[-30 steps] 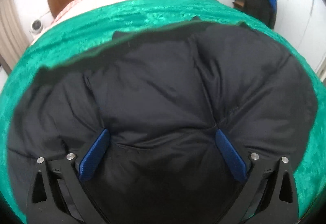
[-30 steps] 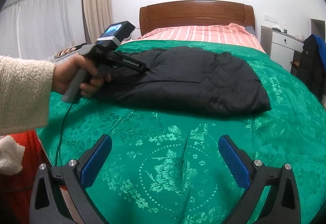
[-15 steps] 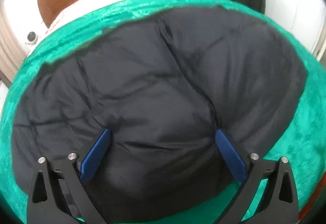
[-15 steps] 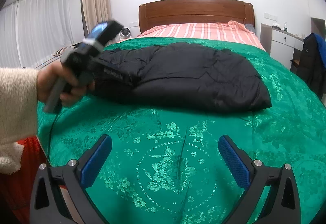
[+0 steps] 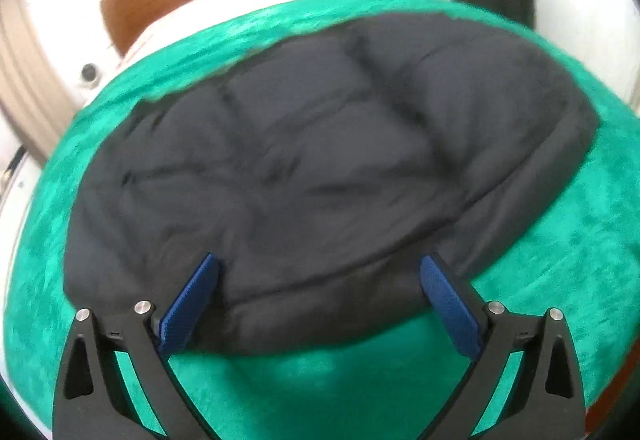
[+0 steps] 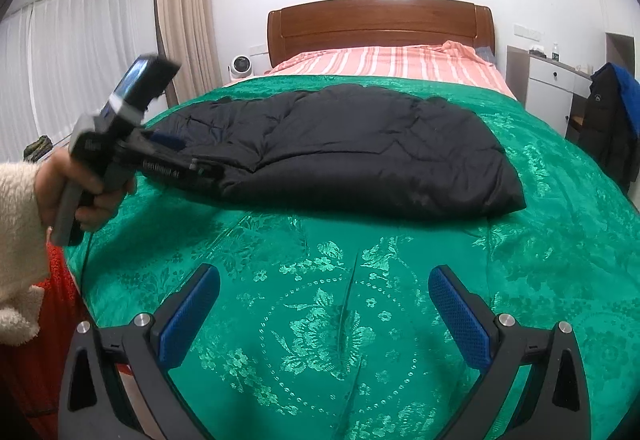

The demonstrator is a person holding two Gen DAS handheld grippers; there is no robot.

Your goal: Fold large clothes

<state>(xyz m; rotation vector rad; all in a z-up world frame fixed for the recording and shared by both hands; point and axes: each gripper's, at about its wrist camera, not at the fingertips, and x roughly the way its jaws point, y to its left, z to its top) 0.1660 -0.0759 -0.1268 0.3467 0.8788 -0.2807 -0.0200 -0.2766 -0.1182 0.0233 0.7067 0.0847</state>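
Note:
A black puffy jacket (image 6: 352,151) lies folded on the green bedspread (image 6: 320,320). It fills the left wrist view (image 5: 320,167). My left gripper (image 5: 320,276) is open and empty, just above the jacket's near edge. It also shows in the right wrist view (image 6: 192,155), held by a hand at the jacket's left end. My right gripper (image 6: 324,288) is open and empty over bare bedspread, well in front of the jacket.
A wooden headboard (image 6: 380,23) and striped pink sheet (image 6: 392,59) are at the far end. A white cabinet (image 6: 548,87) and a dark jacket on a chair (image 6: 612,127) stand to the right. Curtains (image 6: 180,23) hang at the left.
My left gripper has pulled back and up from the jacket toward its near left edge. The jacket lies flat. My right gripper has not moved.

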